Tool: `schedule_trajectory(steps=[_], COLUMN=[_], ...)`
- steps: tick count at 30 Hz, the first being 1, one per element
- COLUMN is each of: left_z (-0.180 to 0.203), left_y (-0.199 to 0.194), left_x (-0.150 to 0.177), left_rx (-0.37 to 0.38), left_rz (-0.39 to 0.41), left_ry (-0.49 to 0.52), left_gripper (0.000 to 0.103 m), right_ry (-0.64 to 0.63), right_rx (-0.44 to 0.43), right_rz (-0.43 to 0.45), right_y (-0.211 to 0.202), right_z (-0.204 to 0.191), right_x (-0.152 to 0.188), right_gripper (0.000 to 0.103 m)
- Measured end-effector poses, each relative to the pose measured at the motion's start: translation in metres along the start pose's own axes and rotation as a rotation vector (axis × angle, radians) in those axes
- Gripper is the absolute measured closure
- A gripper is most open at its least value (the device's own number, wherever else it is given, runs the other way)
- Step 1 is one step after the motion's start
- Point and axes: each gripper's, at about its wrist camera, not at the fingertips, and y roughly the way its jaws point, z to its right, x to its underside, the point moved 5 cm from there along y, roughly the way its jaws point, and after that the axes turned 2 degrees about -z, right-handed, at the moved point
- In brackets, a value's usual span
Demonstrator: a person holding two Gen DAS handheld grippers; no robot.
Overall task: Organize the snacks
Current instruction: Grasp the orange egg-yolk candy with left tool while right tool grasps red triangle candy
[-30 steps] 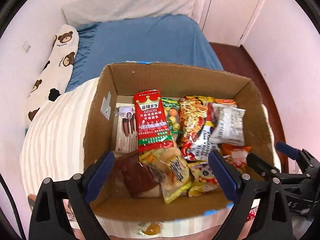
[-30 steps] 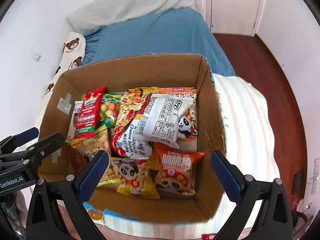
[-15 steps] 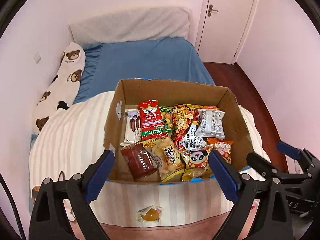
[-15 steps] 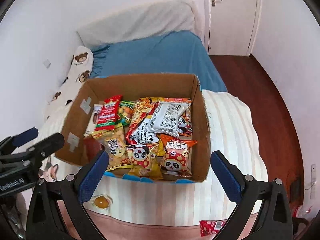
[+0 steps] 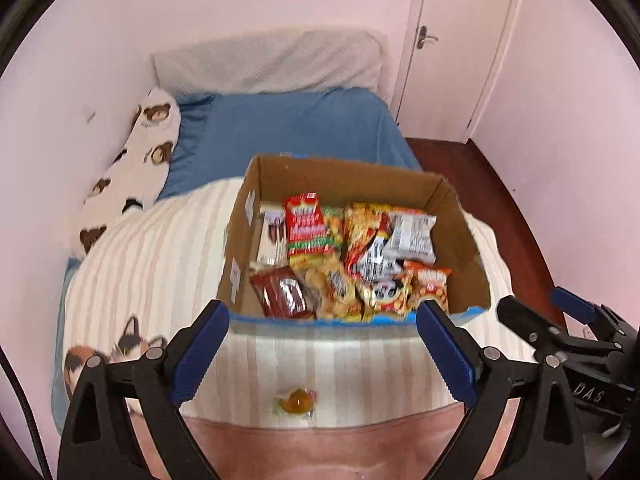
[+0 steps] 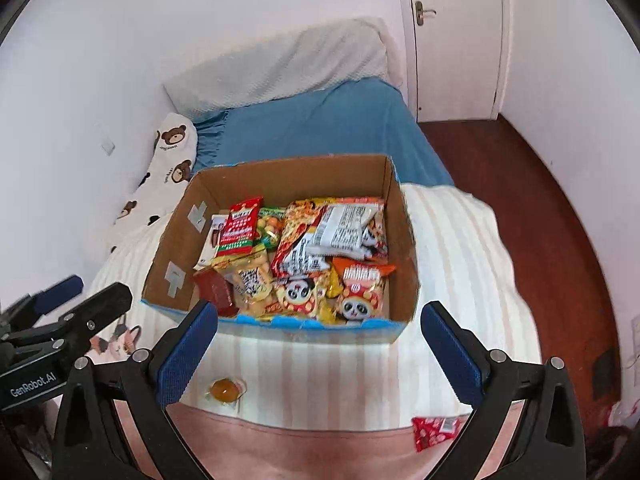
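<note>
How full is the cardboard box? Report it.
Nearly full. Snack packets cover the floor of the cardboard box, overlapping in a layer below the rim. Two snacks lie outside: a wrapped orange sweet and a red packet.

Soft even daylight, slight motion blur, fisheye-warped edges.

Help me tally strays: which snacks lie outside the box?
Two lie on the striped blanket: the orange jelly cup before the cardboard box, and the red packet at the blanket's near right edge.

Left gripper (image 5: 322,348) jaws wide apart, nothing between them, aimed steeply down. Right gripper (image 6: 320,350) likewise spread and empty, sitting at its 3 o'clock.
</note>
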Motion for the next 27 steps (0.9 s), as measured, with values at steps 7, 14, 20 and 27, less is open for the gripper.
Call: schedule_trajectory(steps=[7, 14, 20, 27], left_z=[-0.015, -0.031, -0.040, -0.045], left_y=[0.047, 0.109, 0.142, 0.160], left_x=[0.049, 0.102, 0.141, 0.161], left_rx=[-0.015, -0.078, -0.096, -0.075], left_rz=[-0.129, -0.292, -0.405, -0.479], left_ry=[-0.075, -0.101, -0.126, -0.159], left_gripper=[0.007, 0.007, 0.007, 0.007], right_ry=[0.192, 0.383, 0.466, 0.538], right_rx=[-0.004, 0.020, 0.080, 0.073], right_rz=[-0.145, -0.347, -0.476, -0.483], right_y=[0.035, 0.100, 0.142, 0.155], right_z=[0.065, 0.142, 0.179, 0.191], right_x=[0.052, 0.110, 0.163, 0.195], right_gripper=[0.000, 0.000, 0.000, 0.026])
